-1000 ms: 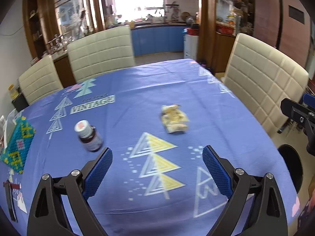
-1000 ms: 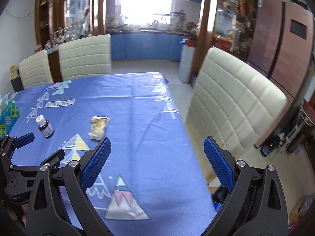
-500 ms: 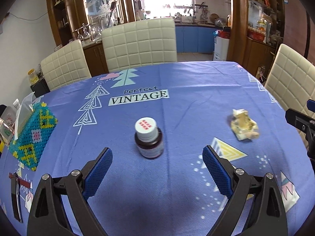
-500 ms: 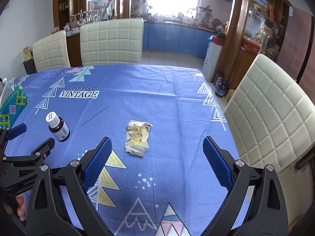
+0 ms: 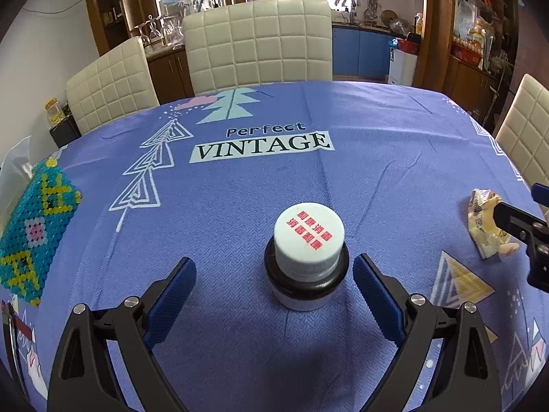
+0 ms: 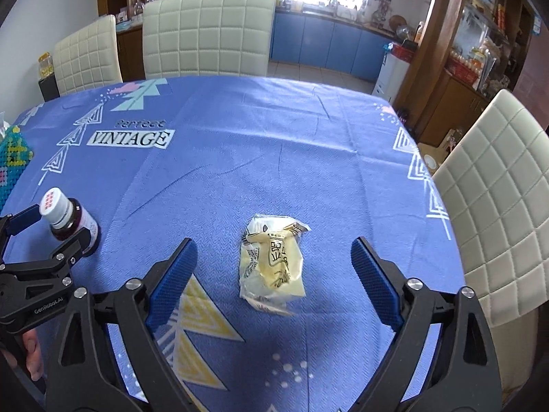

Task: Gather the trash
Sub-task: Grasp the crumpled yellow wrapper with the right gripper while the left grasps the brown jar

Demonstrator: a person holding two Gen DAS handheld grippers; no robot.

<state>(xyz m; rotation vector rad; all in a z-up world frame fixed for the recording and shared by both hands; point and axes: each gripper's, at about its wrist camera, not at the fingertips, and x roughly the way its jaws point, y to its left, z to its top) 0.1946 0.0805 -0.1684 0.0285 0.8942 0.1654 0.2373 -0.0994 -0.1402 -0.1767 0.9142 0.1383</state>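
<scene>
The blue cloth (image 5: 343,158) on the counter is printed with "Perfect VINTAGE" in a white banner, beside line-drawn trees and triangles. The bottle (image 5: 307,257) has a white cap with two rows of red characters on top, too foreign in script to be read here; its dark body carries a pale label whose writing cannot be made out. The wrapper (image 6: 272,262), crumpled, clear and yellow, bears black characters, likewise not legible. The left claw's black frame, seen in the right wrist view, reads "GenRoboLAI" or close to it.

The left claw (image 5: 274,295) stands apart, its blue pads on either side of the bottle. The bottle stands upright between them, nearer the right pad; neither pad touches it. In the right wrist view the same claw (image 6: 51,230) is seen with a finger before and a finger behind the bottle (image 6: 68,219).

The right claw (image 6: 274,274) is also apart, though its jaws are closing. The wrapper lies flat on the cloth between the pads, roughly centred, clear of both. In the left wrist view the wrapper (image 5: 487,223) lies near the right edge, partly behind a black finger of the right claw.

A beaded box (image 5: 31,237) sits at the counter's left edge. Cream chairs (image 5: 257,41) stand around.
</scene>
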